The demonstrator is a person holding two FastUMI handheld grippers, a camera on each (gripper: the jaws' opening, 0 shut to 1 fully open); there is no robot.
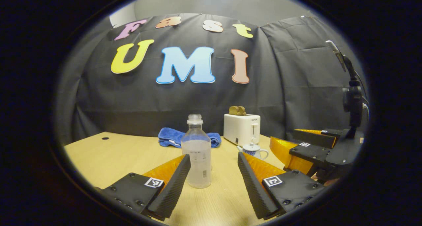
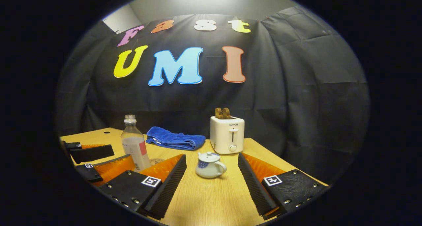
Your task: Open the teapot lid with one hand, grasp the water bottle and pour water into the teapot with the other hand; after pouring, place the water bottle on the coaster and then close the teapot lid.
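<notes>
A clear water bottle (image 1: 196,150), partly filled, stands upright on the wooden table (image 1: 108,153). It sits between the fingers of my left gripper (image 1: 213,156), close to the left finger; the jaws stand open and apart from it. A small white teapot (image 2: 209,165) with blue markings has its lid on. It stands just ahead of my right gripper (image 2: 211,156), which is open and holds nothing. A round coaster (image 2: 157,160) peeks out beside the bottle (image 2: 135,147), partly hidden by a finger. In the left gripper view the teapot (image 1: 253,150) shows half hidden.
A white toaster (image 2: 227,135) with two slices of bread stands behind the teapot near the table's back edge. A folded blue towel (image 2: 174,138) lies to its left. The table's right edge runs close past the right gripper. A dark stand (image 1: 352,100) rises at far right.
</notes>
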